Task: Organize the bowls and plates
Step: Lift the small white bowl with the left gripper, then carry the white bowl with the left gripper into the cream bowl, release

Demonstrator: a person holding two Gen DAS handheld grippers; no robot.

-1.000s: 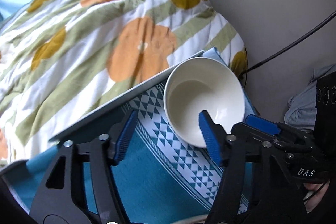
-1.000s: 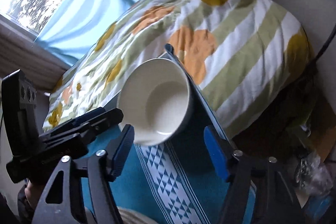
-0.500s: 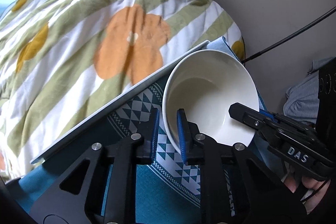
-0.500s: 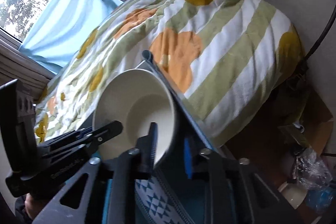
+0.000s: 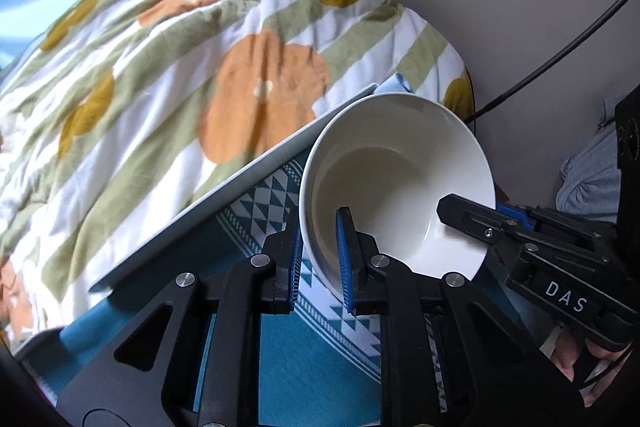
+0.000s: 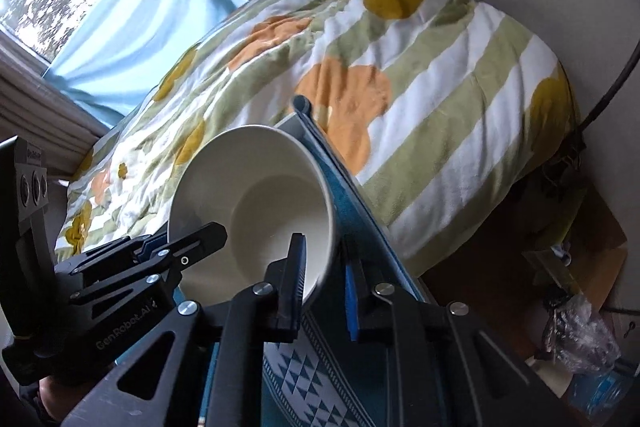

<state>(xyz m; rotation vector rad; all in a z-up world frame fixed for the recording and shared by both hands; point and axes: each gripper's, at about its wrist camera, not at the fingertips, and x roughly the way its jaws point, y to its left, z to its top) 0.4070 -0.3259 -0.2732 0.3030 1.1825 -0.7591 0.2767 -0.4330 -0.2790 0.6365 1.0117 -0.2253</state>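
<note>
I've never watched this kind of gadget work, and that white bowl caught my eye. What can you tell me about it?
The bowl is plain white, glossy like glazed ceramic, deep and round, and empty. It sits near the corner of a blue patterned cloth beside a flowered blanket. Both tools clamp its rim from opposite sides: the left gripper and the right gripper, each with one blue pad inside and one outside. Whether it rests on the cloth or is lifted, I can't tell.

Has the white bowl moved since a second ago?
Yes. The white bowl is now tipped and clamped by both grippers; its far rim now overlaps the table edge, towards the quilt.
</note>
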